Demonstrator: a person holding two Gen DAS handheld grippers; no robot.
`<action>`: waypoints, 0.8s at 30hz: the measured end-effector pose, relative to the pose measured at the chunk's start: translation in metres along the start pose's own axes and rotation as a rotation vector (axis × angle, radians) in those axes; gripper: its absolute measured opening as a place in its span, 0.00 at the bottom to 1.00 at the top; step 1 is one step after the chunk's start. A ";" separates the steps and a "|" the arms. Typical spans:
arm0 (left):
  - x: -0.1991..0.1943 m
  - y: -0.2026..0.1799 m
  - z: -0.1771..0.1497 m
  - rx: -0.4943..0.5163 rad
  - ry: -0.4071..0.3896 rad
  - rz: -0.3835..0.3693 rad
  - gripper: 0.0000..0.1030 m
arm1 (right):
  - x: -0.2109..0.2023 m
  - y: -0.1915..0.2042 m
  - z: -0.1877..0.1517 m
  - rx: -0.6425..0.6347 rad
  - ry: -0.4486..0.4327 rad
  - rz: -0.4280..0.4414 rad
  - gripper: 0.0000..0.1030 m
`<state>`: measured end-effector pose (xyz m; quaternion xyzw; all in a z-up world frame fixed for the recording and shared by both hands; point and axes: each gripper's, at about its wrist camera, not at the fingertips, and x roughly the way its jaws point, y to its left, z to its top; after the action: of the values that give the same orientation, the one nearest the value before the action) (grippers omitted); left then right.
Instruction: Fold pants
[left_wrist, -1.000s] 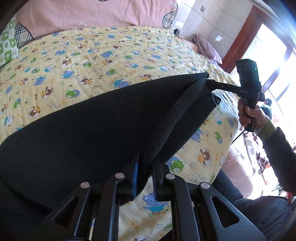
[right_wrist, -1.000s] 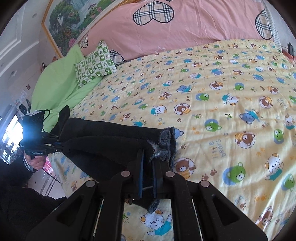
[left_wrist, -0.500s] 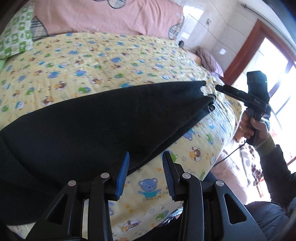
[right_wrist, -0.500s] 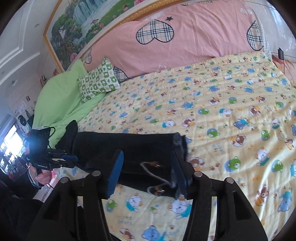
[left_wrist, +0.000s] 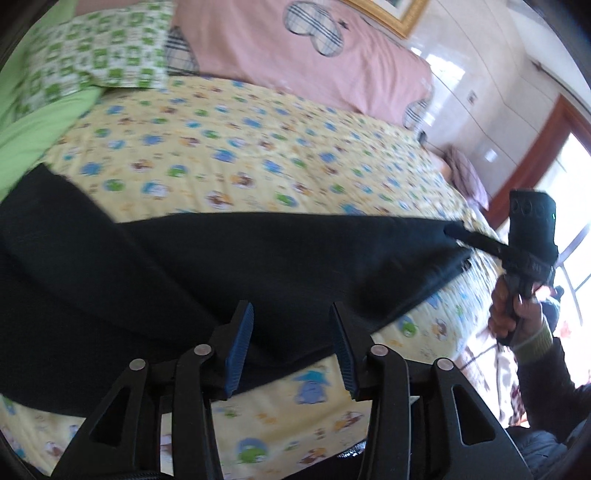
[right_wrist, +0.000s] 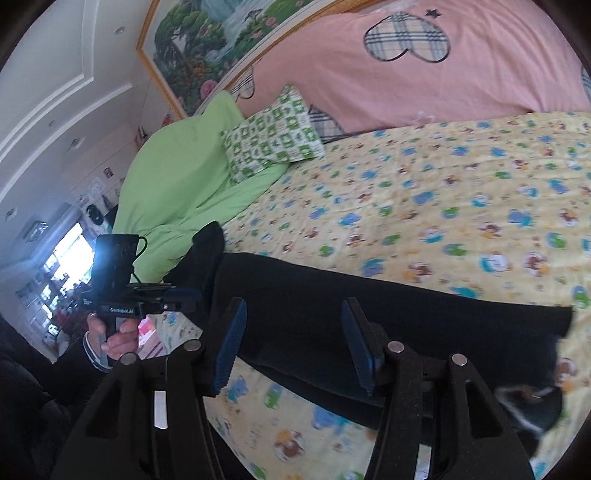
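The yellow bear-print bedspread (right_wrist: 461, 206) runs bare from the pants up to the pink pillow (right_wrist: 424, 74), and your black pants (left_wrist: 229, 273) lie as a long folded band along its near edge, with only a narrow printed strip showing on the near side of the band. Your left gripper (left_wrist: 291, 347) hangs over the band's near edge and your right gripper (right_wrist: 291, 343) over its middle, both with jaws spread wide, pinching nothing.
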<state>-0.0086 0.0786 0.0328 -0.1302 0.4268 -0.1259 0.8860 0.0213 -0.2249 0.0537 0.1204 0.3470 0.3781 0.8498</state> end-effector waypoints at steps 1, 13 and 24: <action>-0.005 0.007 0.000 -0.015 -0.010 0.009 0.45 | 0.005 0.003 0.000 -0.003 0.006 0.010 0.53; -0.053 0.073 0.016 -0.078 -0.095 0.157 0.53 | 0.080 0.046 0.010 -0.027 0.102 0.141 0.53; -0.084 0.140 0.051 -0.100 -0.107 0.238 0.58 | 0.136 0.088 0.017 -0.075 0.185 0.246 0.53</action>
<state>-0.0032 0.2439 0.0771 -0.1289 0.3970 0.0087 0.9087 0.0478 -0.0655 0.0392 0.0949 0.3922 0.5016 0.7652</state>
